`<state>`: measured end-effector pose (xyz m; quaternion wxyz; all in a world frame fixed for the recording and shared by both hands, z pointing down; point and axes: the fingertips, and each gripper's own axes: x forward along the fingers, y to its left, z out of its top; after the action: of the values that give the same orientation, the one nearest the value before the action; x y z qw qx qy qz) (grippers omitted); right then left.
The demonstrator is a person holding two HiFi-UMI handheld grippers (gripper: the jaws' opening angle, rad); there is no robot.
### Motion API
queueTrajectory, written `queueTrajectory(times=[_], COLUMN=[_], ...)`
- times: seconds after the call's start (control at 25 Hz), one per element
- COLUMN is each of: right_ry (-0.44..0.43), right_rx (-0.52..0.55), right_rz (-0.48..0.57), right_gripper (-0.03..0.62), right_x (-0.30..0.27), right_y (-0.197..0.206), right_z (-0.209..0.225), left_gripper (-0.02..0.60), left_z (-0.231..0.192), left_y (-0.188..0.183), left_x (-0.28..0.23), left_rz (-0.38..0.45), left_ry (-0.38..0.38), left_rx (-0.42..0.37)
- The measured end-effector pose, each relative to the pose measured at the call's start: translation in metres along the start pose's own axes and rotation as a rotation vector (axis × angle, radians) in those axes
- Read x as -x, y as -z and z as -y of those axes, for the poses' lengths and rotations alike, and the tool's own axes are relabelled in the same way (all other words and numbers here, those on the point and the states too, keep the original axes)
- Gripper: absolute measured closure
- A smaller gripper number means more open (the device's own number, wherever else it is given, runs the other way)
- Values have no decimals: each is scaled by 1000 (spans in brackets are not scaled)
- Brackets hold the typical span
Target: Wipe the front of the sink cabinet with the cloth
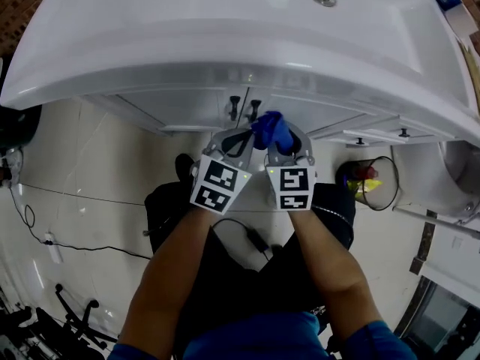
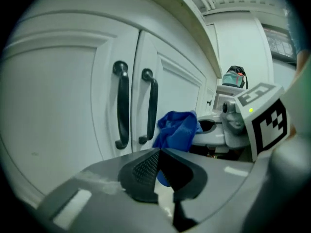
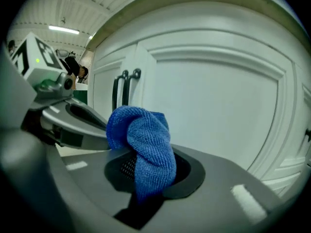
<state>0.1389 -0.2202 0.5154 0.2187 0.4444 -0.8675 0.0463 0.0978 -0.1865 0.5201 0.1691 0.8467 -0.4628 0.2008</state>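
Right gripper (image 3: 154,174) clamped on a bunched cloth (image 3: 146,140), near the cabinet door (image 3: 218,110); contact not discernible. Left gripper (image 2: 159,171), at its 9 o'clock, has its jaws together and empty. In the left gripper view the handles (image 2: 122,106) lie at 10 o'clock of the cloth. Risks: a leftward stroke may snag the cloth on the handles and pull it free, and so small a wad may let bare jaws scrape the door.

Right of the person, a bin (image 1: 386,194) holding rubbish stood on the tiled floor (image 1: 97,148); a thin cable (image 1: 90,195) crossed the tiles.
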Motion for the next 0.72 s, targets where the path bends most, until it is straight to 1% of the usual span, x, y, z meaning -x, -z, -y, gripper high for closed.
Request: queueTrajectory(times=[0.16, 0.28, 0.4, 0.56, 0.72], right_ry=[-27, -51, -76, -86, -86], right_rx=[-28, -53, -77, -123, -167], right_rz=[-155, -258, -333, -391, -386], right_gripper=[511, 511, 511, 511, 511], right_x=[-21, -35, -46, -58, -54], right_y=[54, 88, 114, 134, 130], right_z=[-2, -11, -19, -19, -20], left_gripper=[579, 578, 578, 578, 578], left_z=[-2, 0, 5, 6, 5], left_y=[24, 28, 30, 32, 29], left_x=[-13, -18, -18, -21, -23], left_rz=[-123, -150, -163, -174, -161], left_ry=[14, 16, 18, 28, 23], left_rx=[56, 64, 55, 39, 49])
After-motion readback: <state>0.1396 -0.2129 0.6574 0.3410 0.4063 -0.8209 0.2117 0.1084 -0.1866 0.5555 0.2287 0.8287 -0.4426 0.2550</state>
